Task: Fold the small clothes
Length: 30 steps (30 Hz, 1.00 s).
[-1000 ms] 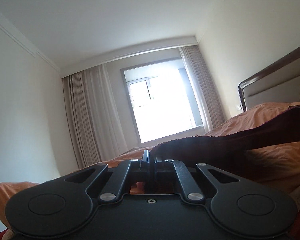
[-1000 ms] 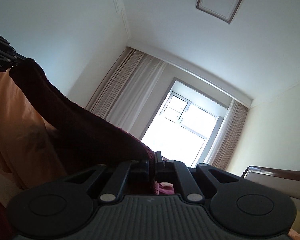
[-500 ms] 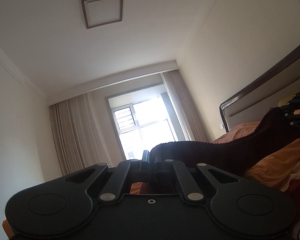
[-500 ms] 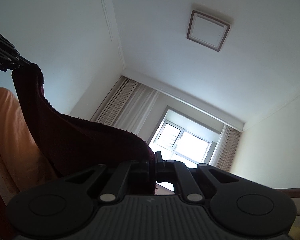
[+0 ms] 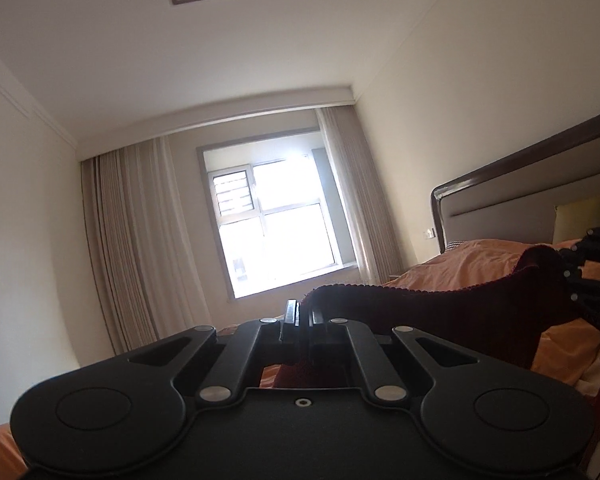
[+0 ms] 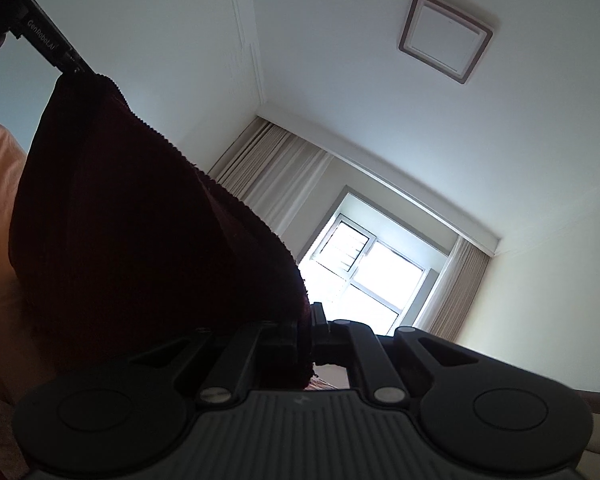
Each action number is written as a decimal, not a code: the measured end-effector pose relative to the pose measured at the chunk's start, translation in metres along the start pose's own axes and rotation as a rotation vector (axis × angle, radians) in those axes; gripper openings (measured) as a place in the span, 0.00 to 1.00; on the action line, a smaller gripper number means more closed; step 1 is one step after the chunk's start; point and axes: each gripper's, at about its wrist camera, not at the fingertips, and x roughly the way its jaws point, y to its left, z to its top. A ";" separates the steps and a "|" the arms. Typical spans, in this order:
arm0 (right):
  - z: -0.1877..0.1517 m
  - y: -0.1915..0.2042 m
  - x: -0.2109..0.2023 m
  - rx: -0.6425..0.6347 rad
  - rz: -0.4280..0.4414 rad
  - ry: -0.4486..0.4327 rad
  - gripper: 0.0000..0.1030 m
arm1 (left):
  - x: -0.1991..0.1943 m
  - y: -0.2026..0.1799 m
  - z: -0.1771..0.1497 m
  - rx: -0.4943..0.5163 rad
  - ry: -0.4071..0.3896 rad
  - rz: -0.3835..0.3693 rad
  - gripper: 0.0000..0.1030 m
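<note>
A dark maroon knitted garment [image 5: 440, 316] hangs stretched between my two grippers above the orange bed. My left gripper [image 5: 302, 314] is shut on one end of it. In the left wrist view the cloth runs right to my right gripper [image 5: 588, 280], which pinches the other end. In the right wrist view my right gripper [image 6: 312, 322] is shut on the garment [image 6: 140, 240], and the cloth rises up-left to my left gripper [image 6: 66, 62]. Both cameras tilt upward toward the ceiling.
The orange bedspread [image 5: 472, 264] lies below with a dark wooden headboard [image 5: 532, 208] and a yellow pillow [image 5: 584, 216] at right. A bright window [image 5: 276, 224] with beige curtains [image 5: 132, 240] faces me. A square ceiling lamp [image 6: 446, 38] is overhead.
Both grippers stay shut on the garment. The right gripper has tilted further and come closer to the left, so the cloth fills more of its view. The left camera has tipped slightly downward.
</note>
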 end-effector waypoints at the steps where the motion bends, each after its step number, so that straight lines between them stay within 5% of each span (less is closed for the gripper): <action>1: -0.002 -0.001 0.012 -0.018 0.004 0.003 0.06 | 0.009 0.003 0.002 -0.021 0.009 -0.003 0.03; 13: -0.033 0.012 0.187 -0.124 0.172 0.224 0.06 | 0.155 0.043 -0.003 -0.073 0.127 0.017 0.03; 23: -0.079 0.037 0.274 -0.008 0.357 0.449 0.09 | 0.279 0.077 -0.083 -0.182 0.388 0.043 0.03; 26: -0.089 0.040 0.287 0.052 0.390 0.494 0.17 | 0.302 0.093 -0.107 -0.227 0.449 0.048 0.03; 30: -0.103 0.041 0.299 0.120 0.431 0.540 0.51 | 0.320 0.104 -0.128 -0.315 0.499 0.054 0.04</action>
